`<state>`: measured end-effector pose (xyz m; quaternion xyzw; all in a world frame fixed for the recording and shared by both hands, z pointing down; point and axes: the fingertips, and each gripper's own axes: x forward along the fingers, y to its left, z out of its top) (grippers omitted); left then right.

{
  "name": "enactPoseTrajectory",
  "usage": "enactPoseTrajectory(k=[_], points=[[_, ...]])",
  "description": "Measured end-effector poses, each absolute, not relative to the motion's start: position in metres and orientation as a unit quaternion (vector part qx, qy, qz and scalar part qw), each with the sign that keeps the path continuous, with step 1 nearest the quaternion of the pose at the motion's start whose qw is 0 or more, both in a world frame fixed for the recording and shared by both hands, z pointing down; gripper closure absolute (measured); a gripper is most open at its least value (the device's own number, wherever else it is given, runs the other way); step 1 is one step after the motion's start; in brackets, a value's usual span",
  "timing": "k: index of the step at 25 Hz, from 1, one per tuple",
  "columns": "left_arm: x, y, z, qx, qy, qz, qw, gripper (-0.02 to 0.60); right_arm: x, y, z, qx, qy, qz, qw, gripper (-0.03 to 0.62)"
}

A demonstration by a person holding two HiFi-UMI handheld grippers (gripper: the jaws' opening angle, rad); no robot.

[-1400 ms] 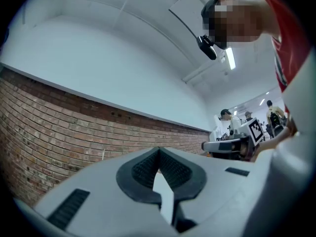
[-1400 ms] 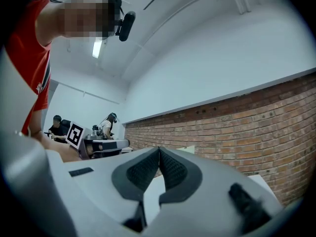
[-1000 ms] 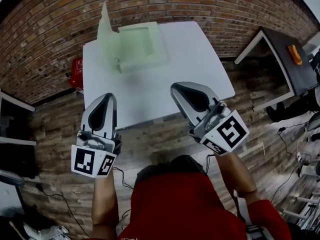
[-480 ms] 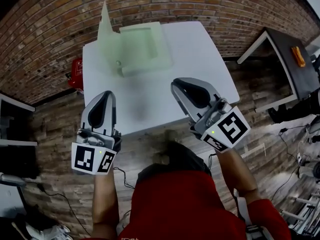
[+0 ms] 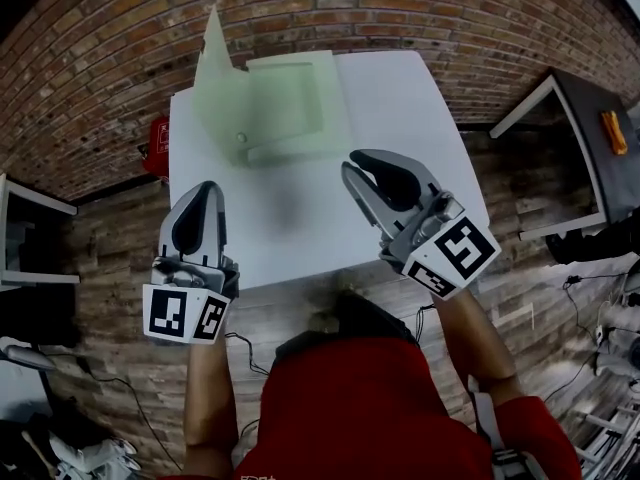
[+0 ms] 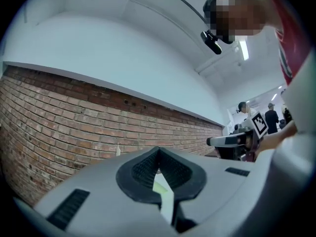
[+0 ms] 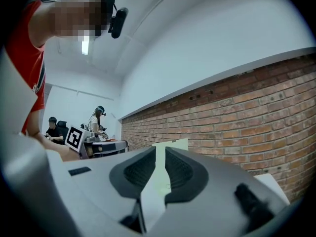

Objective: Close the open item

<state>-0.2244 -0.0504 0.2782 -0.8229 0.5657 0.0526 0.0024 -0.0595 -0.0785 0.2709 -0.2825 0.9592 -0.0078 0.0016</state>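
Observation:
A pale green box (image 5: 285, 108) lies open at the far left of the white table (image 5: 410, 148). Its lid (image 5: 213, 68) stands upright along the box's left side. My left gripper (image 5: 204, 192) is shut and empty, hovering over the table's front left edge. My right gripper (image 5: 357, 164) is also shut and empty, a little farther in over the table's middle. Both point level toward the box and are well short of it. In the right gripper view the top of the lid (image 7: 171, 144) shows just above the closed fingertips. The left gripper (image 6: 158, 153) faces the brick wall.
A brick wall (image 5: 120, 28) runs behind the table. A red object (image 5: 154, 136) sits on the floor at the table's left. A dark desk (image 5: 590, 138) with an orange item (image 5: 615, 131) stands at right. Cables lie on the wooden floor near my feet.
Both grippers have moved forward toward the table, and the box and table now lie closer. Both stay shut.

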Motion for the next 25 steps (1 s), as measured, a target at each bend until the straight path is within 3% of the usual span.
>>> enactPoseTrajectory(k=[5,15,25], points=[[-0.228,-0.080,0.285,-0.805,0.592,0.036,0.004,0.569,-0.057,-0.113,0.283,-0.265,0.964,-0.027,-0.008,0.501],[-0.238,-0.124,0.304,-0.751,0.660,0.015,-0.005,0.565,-0.039,-0.178,0.317,-0.245,0.967,-0.055,-0.042,0.449],[-0.262,-0.162,0.332,-0.704,0.709,-0.024,-0.021,0.436,-0.032,-0.220,0.346,-0.222,0.970,-0.065,-0.077,0.433]])
